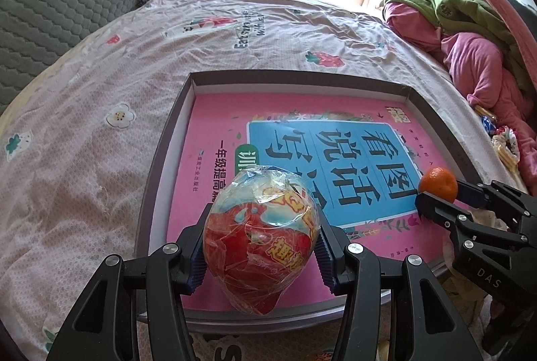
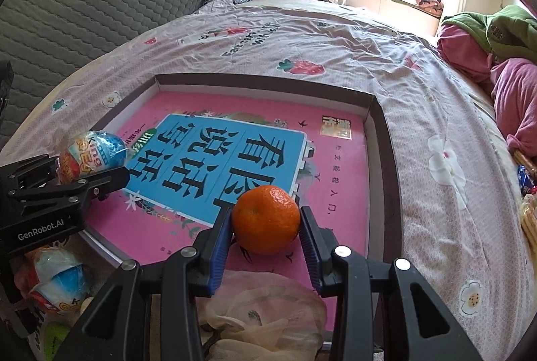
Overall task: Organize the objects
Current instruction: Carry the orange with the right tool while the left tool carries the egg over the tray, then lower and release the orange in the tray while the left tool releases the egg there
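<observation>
— Orange round mandarin (image 2: 265, 220) where?
— Lower centre, gripped by my right tool (image 2: 266, 226) over the shallow grey box (image 2: 386, 139); my left tool (image 1: 260, 246) grips the foil-wrapped egg toy (image 1: 260, 246), ready for placing.

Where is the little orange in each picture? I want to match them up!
Left wrist view: the orange sits at the right side, pinched in the right claw.
Right wrist view: the orange is low in the middle, between that claw's blue pads.
Shared landmark: the pink book lying in the box, behind the orange in both.
</observation>
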Demonstrator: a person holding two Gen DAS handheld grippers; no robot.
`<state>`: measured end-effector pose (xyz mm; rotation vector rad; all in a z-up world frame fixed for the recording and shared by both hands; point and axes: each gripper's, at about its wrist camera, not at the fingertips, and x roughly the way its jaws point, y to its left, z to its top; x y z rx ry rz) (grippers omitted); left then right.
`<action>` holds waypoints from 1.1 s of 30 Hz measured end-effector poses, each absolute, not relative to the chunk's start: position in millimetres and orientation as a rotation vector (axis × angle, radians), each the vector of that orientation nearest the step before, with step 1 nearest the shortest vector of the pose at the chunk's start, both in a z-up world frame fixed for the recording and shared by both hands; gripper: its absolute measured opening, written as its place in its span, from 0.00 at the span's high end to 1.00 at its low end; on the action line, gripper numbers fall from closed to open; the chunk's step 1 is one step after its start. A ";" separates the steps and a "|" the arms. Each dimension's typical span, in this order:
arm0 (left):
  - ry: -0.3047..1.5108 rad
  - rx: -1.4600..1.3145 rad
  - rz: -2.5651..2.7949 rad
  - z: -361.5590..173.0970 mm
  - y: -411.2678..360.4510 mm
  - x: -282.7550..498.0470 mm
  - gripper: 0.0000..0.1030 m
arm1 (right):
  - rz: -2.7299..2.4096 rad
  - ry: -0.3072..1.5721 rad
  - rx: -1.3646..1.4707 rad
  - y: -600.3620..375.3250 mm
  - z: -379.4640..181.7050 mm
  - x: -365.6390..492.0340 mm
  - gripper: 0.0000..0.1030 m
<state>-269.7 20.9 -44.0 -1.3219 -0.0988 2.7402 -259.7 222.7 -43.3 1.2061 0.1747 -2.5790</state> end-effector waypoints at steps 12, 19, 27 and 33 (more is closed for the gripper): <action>-0.080 -1.367 2.742 -49.2 24.2 -277.1 0.47 | -2.587 0.143 1.207 225.3 -44.2 -260.2 0.61; -0.074 -1.390 2.746 -48.9 25.5 -282.2 0.45 | -2.586 0.133 1.213 226.5 -42.9 -262.2 0.61; -0.073 -1.389 2.754 -46.7 25.1 -282.0 0.41 | -2.595 0.133 1.200 228.9 -38.7 -261.6 0.57; -0.071 -1.402 2.767 -43.4 22.9 -280.6 0.40 | -2.595 0.126 1.199 230.6 -37.6 -261.9 0.54</action>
